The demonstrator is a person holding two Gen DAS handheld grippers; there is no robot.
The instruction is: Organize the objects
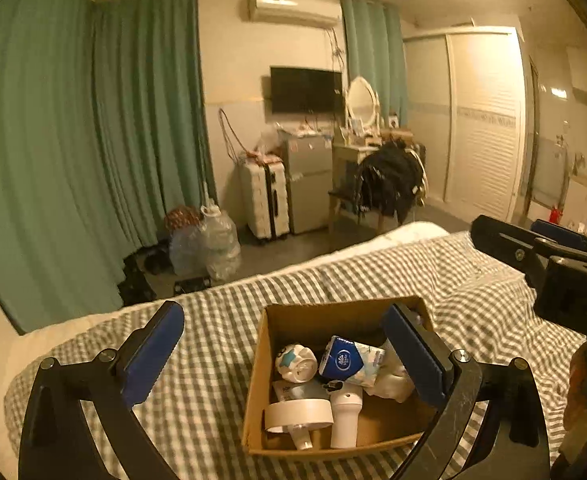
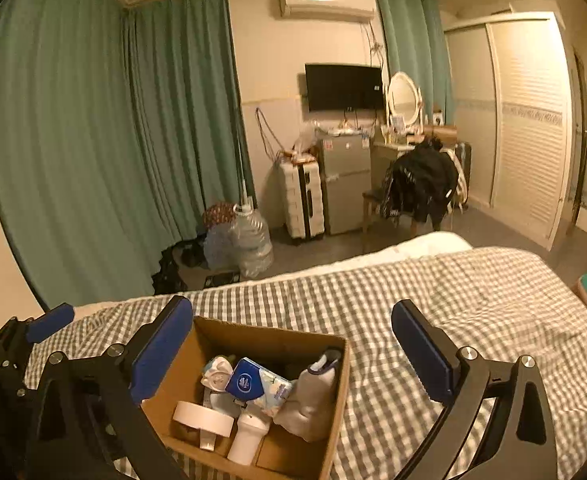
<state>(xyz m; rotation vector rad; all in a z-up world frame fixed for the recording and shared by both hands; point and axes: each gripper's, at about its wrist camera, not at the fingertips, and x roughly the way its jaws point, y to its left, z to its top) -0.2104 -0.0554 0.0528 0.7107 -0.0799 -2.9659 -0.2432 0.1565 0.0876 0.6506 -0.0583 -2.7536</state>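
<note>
Both pairs of jaws are spread wide with nothing between them: the left gripper (image 1: 289, 344) hangs over the near edge of the cardboard box (image 1: 289, 320), and the right gripper (image 2: 293, 344) hovers beside and above that box, its left finger (image 2: 161, 352) over the box's corner.

Sitting on the grey-and-white checked bedcover (image 2: 473, 304), the box has its flaps open. It holds a blue tissue pack (image 1: 343, 360), a round white piece with a blue star (image 1: 295, 362), a white disc-shaped item (image 1: 298, 414), a white bottle (image 1: 345, 420) and a pale soft pouch (image 2: 313, 400) leaning against the box's right wall; what these last things really are is hard to say in the dim yellow light.

Beyond the bed stand green curtains (image 2: 93, 140), clear water jugs (image 2: 249, 240), a white suitcase (image 2: 303, 200), a small fridge (image 2: 345, 184) under a wall television (image 2: 343, 86), and a chair heaped with dark clothing (image 2: 421, 184). At the left view's right edge, the other gripper's body is cut off.
</note>
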